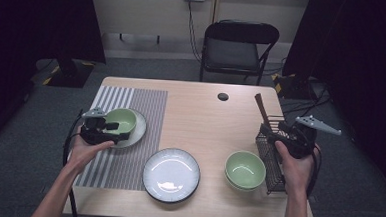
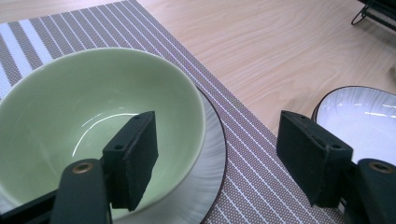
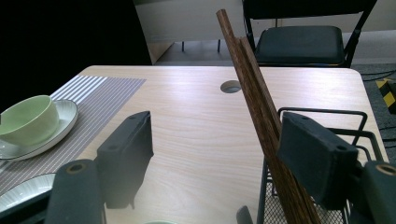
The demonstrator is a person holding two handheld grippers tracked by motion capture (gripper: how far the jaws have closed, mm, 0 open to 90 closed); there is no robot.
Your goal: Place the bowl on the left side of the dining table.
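The left hand-held gripper (image 2: pixel 217 161), jaws released, straddles the rim of the green bowl (image 2: pixel 93 121) resting on a plate (image 2: pixel 205 186). The right hand-held gripper (image 3: pixel 224 163) stands open around the chopsticks (image 3: pixel 257 107) in the wire rack (image 3: pixel 336 126).

Green bowl (image 1: pixel 120 121) upright on white plate (image 1: pixel 139 129), on striped mat (image 1: pixel 146 103).

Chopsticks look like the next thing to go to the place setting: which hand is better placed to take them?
Likely the right. The right gripper stands open at the wire rack, the wooden chopsticks leaning between its jaws. The left gripper is open at the green bowl across the table.
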